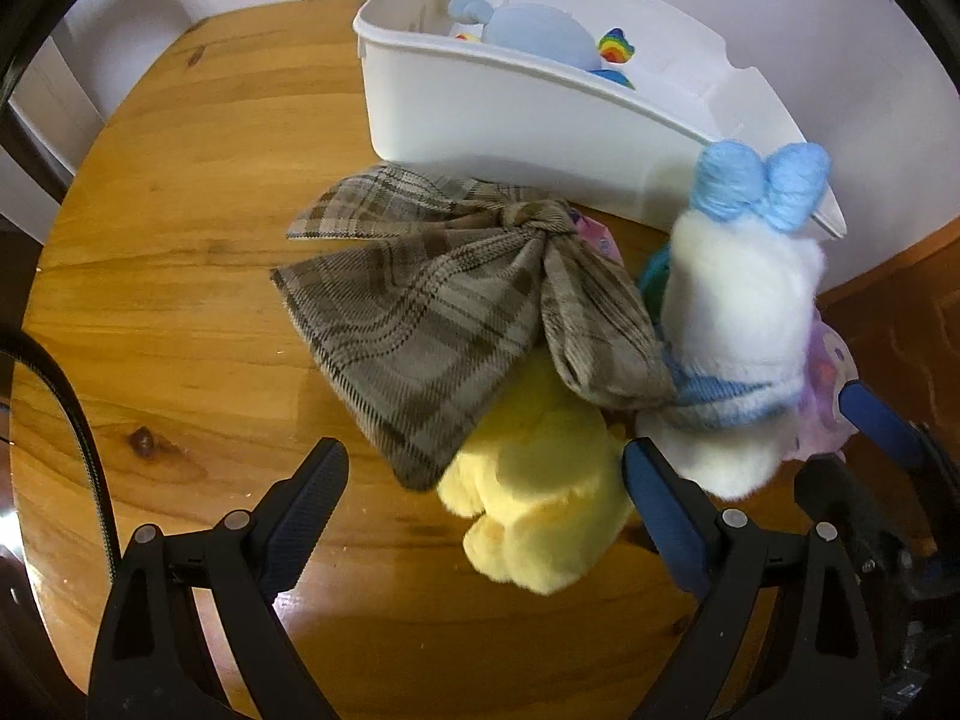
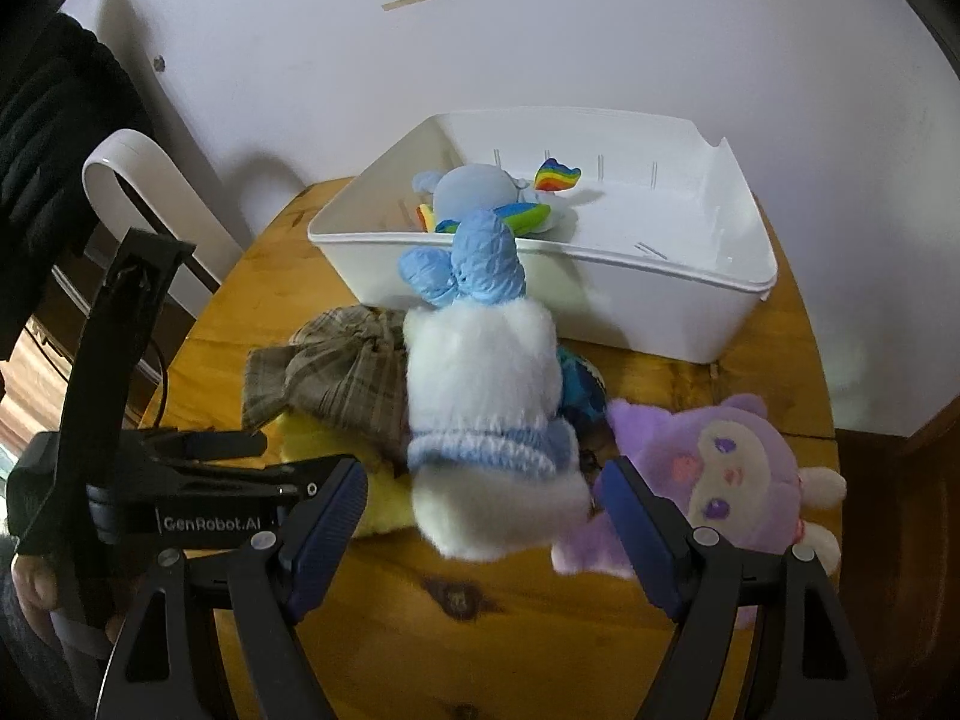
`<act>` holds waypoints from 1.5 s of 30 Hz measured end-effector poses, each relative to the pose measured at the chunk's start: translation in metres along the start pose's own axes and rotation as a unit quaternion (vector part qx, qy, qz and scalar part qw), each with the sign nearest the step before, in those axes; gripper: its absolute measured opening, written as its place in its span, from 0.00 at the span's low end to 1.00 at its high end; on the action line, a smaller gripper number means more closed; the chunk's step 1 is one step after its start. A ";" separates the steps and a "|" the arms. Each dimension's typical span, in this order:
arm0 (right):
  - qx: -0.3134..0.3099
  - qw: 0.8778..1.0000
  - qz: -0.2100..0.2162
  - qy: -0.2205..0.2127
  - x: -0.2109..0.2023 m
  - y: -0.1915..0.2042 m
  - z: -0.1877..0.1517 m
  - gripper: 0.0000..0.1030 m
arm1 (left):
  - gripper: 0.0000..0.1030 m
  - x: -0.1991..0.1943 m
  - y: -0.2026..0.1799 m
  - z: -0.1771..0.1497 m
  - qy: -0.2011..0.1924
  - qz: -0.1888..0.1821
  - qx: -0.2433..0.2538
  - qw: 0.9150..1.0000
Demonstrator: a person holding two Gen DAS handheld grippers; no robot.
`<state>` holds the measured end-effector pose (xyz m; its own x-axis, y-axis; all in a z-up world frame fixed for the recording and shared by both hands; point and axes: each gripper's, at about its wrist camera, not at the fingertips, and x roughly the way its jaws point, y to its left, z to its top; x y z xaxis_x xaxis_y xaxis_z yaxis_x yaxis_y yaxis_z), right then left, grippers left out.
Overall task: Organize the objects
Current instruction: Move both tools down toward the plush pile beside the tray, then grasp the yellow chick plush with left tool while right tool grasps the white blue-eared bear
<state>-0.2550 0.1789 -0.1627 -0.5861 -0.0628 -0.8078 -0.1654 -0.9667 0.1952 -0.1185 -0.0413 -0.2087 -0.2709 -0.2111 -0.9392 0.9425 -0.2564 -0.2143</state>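
Right gripper (image 2: 480, 498): wide, straddling fluffy white plush with blue yarn ears (image 2: 480, 414)
Left gripper (image 1: 486, 480): wide (holding nothing)
Risk: snagging brown plaid cloth bow (image 2: 336, 372)

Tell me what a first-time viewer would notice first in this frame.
The white plush with blue yarn ears stands out, sitting between the open fingers of the right tool, beside a purple plush. To its left a yellow plush lies under a plaid bow, in front of the open left tool. Behind them, a white bin on the wooden table holds a blue rainbow plush.
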 end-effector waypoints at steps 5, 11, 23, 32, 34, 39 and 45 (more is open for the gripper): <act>-0.019 1.000 -0.014 0.006 0.013 0.006 0.004 0.78 | 0.91 0.007 0.004 0.002 0.006 -0.008 -0.012 1.000; -0.020 0.999 -0.015 0.027 0.033 0.004 0.004 0.78 | 0.91 0.013 0.012 0.003 0.013 -0.006 -0.030 0.999; -0.011 0.998 -0.010 0.054 0.063 -0.004 0.002 0.75 | 0.92 0.024 0.019 0.002 0.010 0.057 -0.023 0.998; -0.013 0.999 -0.012 0.046 0.063 0.001 0.001 0.66 | 0.70 0.020 0.018 -0.019 -0.008 0.107 0.016 0.994; -0.010 0.999 -0.011 0.046 0.062 0.001 0.000 0.64 | 0.57 0.017 0.014 -0.026 -0.017 0.121 0.034 0.992; 0.004 0.999 0.006 0.050 0.058 0.003 -0.001 0.62 | 0.52 0.013 0.015 -0.040 -0.025 0.159 0.053 0.986; 0.005 0.999 0.014 0.033 0.035 0.009 -0.001 0.61 | 0.51 0.011 0.006 -0.043 -0.023 0.167 0.048 0.985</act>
<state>-0.2759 0.1679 -0.1903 -0.5366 -0.1058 -0.8372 -0.1583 -0.9619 0.2231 -0.1076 -0.0046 -0.2319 0.0401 -0.3407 -0.9393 0.9580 -0.2539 0.1330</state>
